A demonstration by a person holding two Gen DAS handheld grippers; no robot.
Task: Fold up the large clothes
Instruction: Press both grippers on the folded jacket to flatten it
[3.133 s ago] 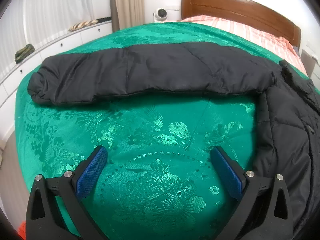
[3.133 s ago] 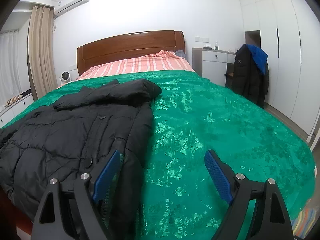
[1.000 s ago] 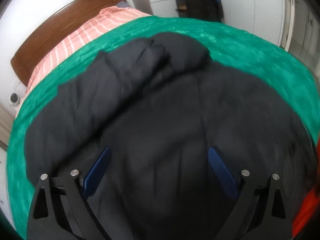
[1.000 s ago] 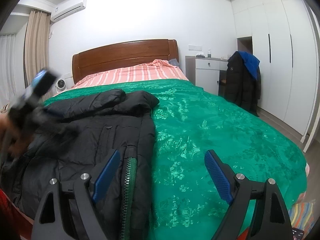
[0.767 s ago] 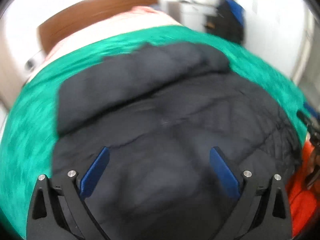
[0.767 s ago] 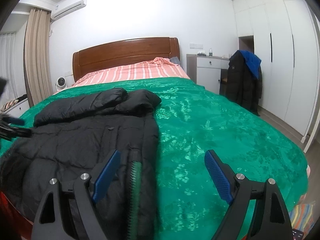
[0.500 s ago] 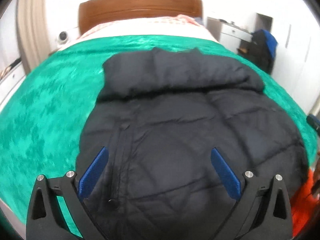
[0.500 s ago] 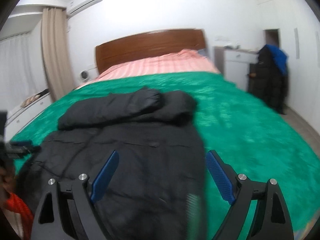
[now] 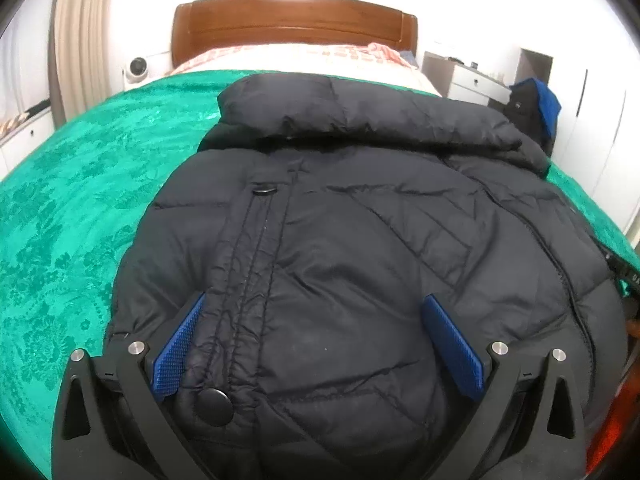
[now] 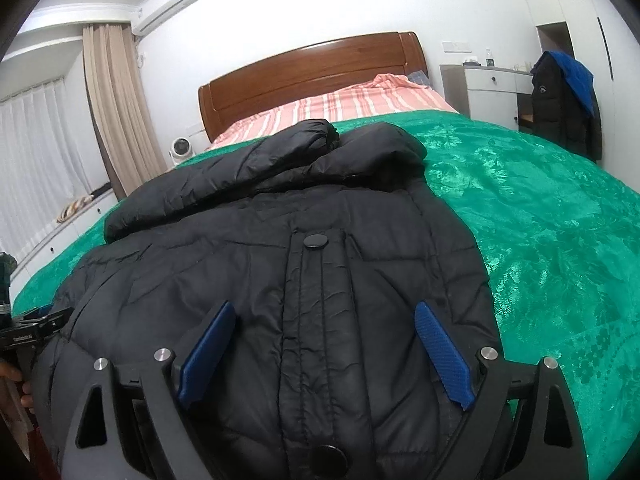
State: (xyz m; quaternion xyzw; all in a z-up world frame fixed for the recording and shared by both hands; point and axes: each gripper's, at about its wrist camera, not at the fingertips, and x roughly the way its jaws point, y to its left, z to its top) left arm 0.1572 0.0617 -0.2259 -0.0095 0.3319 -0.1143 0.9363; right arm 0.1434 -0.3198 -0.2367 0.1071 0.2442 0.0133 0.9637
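**Black jacket spread beneath 2 open claws**

A black puffer jacket (image 9: 360, 240) lies flat on the green bedspread (image 10: 560, 240). The left gripper (image 9: 320, 344) and right gripper (image 10: 328, 352) hover above its near hem, jaws wide apart, the right's having just widened, gripping nothing.

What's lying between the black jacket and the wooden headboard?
In the right wrist view, a strip of green bedspread, then the pink striped sheet, lie between the jacket and the headboard.
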